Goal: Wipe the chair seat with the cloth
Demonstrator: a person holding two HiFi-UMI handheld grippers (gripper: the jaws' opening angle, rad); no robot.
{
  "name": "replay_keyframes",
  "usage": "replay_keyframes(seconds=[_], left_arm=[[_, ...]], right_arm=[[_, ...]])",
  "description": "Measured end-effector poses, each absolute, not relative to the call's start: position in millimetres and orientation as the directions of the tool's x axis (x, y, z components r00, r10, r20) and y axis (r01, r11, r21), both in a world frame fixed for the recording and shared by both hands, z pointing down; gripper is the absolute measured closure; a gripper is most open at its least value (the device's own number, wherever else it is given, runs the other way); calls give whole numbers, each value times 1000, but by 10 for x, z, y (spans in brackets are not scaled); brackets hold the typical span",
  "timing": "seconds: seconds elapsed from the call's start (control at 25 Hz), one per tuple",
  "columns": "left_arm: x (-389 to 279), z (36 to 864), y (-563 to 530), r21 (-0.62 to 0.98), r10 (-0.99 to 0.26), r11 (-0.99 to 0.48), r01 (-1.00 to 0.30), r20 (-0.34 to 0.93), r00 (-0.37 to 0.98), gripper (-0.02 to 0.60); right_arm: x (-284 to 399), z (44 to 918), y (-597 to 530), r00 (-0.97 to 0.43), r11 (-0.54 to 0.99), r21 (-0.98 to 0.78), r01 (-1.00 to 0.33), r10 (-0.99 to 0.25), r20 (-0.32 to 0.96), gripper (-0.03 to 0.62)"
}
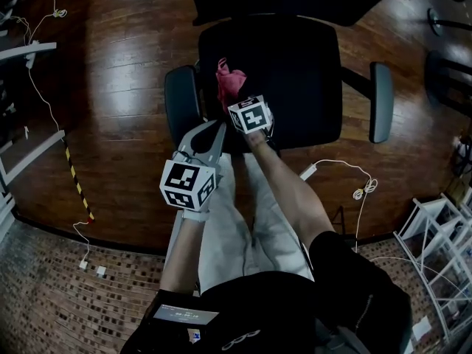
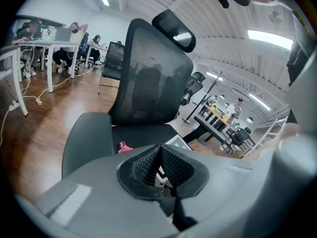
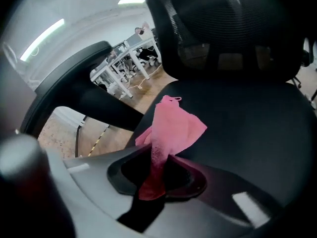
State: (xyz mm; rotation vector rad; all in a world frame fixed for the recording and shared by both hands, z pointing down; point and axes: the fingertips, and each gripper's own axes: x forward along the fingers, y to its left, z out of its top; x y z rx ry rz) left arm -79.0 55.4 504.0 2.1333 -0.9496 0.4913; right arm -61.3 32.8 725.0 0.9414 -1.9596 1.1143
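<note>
A black office chair with a dark seat (image 1: 295, 72) stands right in front of me. My right gripper (image 1: 237, 103) is shut on a pink cloth (image 1: 228, 82), which hangs over the seat's front left part. In the right gripper view the cloth (image 3: 171, 128) spreads from between the jaws above the seat (image 3: 247, 128). My left gripper (image 1: 210, 135) is held lower left, beside the chair's left armrest (image 1: 181, 102), its jaws shut with nothing in them. The left gripper view shows the mesh backrest (image 2: 148, 78), the seat (image 2: 143, 135) and a corner of the cloth (image 2: 124, 147).
The chair's right armrest (image 1: 380, 100) sticks out to the right. Cables (image 1: 346, 172) trail over the wooden floor. A white rack (image 1: 439, 242) stands at lower right. White table legs (image 1: 29, 50) line the left. People sit at desks (image 2: 44, 38) far off.
</note>
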Motion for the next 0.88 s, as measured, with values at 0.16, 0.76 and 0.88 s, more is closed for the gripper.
replay_keyframes(seconds=[0.16, 0.76, 0.88], left_arm=[[-935, 5035, 478, 452, -499, -432, -780, 601, 625, 592], [-422, 5056, 581, 450, -443, -485, -750, 613, 654, 592], [-244, 5059, 590, 449, -429, -503, -738, 612, 665, 592]], right_arm=[[-1025, 7125, 507, -600, 421, -487, -765, -190, 777, 530], [465, 7428, 587, -474, 231, -424, -876, -243, 846, 530], [908, 7440, 582, -434, 194, -392, -899, -276, 858, 530]])
